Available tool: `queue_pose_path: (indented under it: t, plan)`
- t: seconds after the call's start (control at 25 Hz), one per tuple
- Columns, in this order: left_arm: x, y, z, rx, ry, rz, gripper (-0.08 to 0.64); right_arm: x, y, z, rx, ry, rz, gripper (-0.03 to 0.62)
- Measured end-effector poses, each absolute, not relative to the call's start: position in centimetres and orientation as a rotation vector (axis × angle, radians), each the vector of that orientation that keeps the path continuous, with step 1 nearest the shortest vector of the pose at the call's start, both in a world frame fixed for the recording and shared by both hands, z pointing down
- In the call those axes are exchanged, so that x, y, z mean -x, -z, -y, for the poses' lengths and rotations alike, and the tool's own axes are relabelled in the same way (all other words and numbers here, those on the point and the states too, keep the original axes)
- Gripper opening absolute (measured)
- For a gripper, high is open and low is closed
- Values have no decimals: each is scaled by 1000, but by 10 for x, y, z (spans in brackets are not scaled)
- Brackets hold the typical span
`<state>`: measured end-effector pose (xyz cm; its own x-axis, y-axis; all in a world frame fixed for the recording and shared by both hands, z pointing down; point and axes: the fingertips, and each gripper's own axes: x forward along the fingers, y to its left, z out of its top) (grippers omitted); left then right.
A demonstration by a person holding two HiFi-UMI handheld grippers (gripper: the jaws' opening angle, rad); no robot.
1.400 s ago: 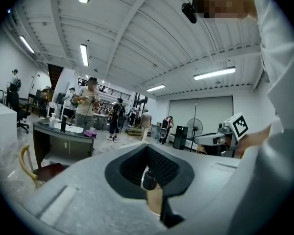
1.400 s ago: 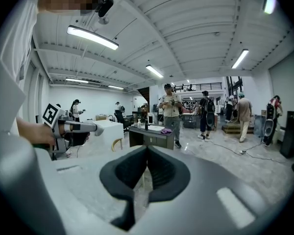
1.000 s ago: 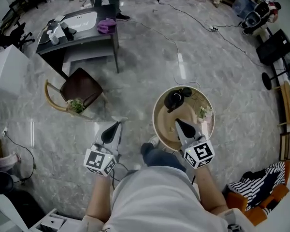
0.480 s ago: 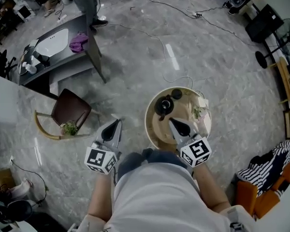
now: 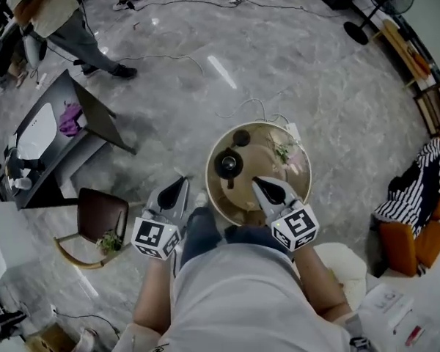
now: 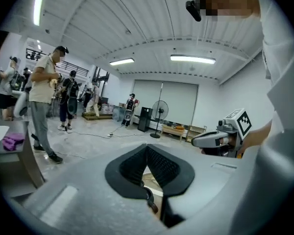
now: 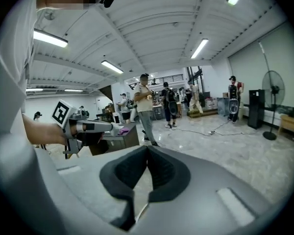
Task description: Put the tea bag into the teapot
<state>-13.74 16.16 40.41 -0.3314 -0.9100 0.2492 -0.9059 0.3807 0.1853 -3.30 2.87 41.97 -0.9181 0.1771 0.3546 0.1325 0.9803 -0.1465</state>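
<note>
Showing, from above, the left gripper (image 5: 179, 183) and right gripper (image 5: 258, 184) with jaws pressed together, empty. Hovering left of a round table (image 5: 210, 178) and over its near edge. Black teapot (image 5: 228, 163) upright there; tea bag not made out (too small). Ceiling strip lights (image 6: 192, 59) only in the gripper views.

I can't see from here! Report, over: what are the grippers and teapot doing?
Left gripper, right gripper: both shut, nothing held. Teapot on round table, untouched, just ahead of right gripper. Way to it looks clear.
</note>
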Motion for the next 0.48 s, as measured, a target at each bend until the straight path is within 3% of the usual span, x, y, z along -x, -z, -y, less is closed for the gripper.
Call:
queue_pose_path:
  t: [0.48]
  plan:
    - [186,-450,-44,-1953,-125,1918,6,22,-432,45,-354,-295,2697,3]
